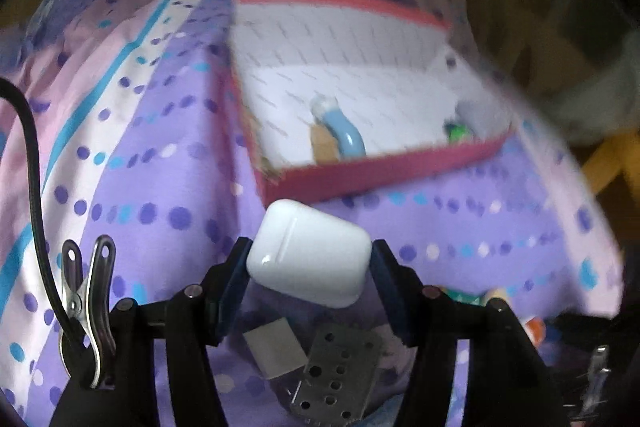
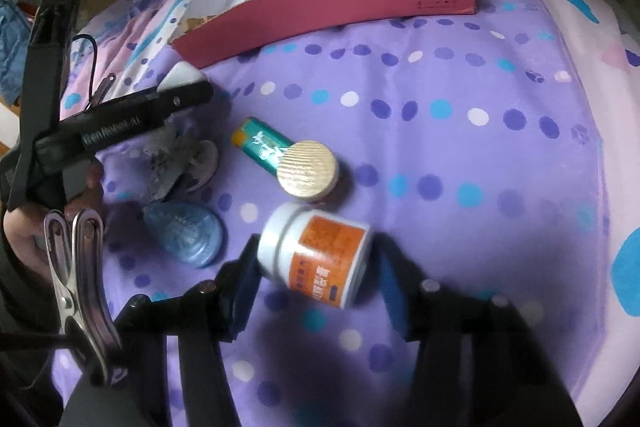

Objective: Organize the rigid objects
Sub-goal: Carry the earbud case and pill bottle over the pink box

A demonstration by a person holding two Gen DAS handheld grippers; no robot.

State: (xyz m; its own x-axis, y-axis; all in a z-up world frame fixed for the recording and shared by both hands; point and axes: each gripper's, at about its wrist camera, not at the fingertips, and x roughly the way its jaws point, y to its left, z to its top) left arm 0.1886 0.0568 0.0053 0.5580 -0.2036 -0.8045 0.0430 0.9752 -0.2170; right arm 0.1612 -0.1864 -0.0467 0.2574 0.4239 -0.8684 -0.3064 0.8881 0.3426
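Gripping a white earbud case (image 1: 310,253), the left tool (image 1: 311,259) held it clear of the dotted purple bedsheet (image 1: 160,147), just short of the pink box (image 1: 360,171). Right tool (image 2: 316,267) sat half closed around a white pill bottle (image 2: 316,253) lying on the sheet; firm contact could not be told

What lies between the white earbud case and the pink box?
In the left wrist view, only bare purple dotted bedsheet separates earbud case from pink box.
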